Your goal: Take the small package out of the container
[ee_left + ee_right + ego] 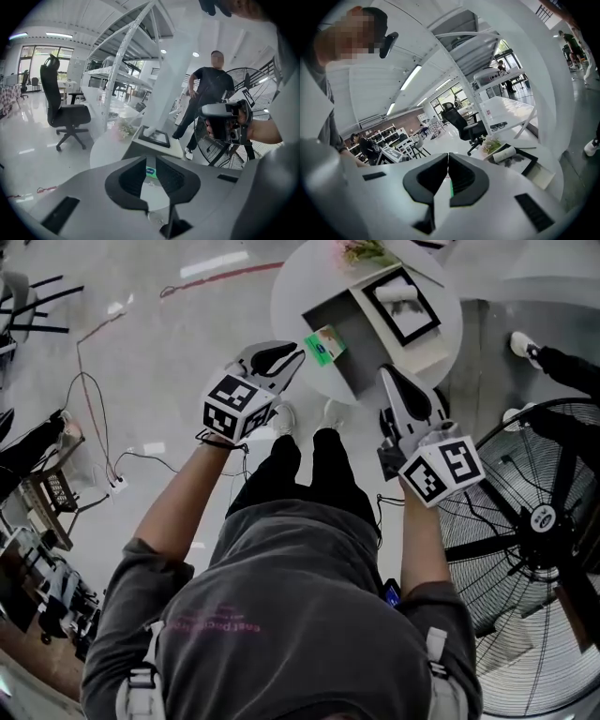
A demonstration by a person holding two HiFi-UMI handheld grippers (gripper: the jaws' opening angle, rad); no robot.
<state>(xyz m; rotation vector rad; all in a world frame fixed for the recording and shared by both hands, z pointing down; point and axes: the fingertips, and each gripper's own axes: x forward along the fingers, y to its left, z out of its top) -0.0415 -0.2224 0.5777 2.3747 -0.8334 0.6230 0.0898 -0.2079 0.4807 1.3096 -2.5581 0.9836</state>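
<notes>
A small green package [324, 345] lies on the round white table [298, 289], at the near left corner of the open grey container [352, 334]. My left gripper [298, 354] points at the package with its tips right beside it. In the left gripper view the jaws of the left gripper [151, 162] stand apart. The package [151, 171] shows in the gap, with the pads off it. My right gripper [386, 374] hovers at the table's near edge beside the container. In the right gripper view the tips of the right gripper [448, 157] meet, with nothing held.
A black-framed tray [405, 304] with a white roll leans on the container's far side, and flowers [361, 251] lie behind it. A large floor fan [544, 521] stands at the right. A person [211, 89] stands beyond the table. Cables [94, 427] trail over the floor at the left.
</notes>
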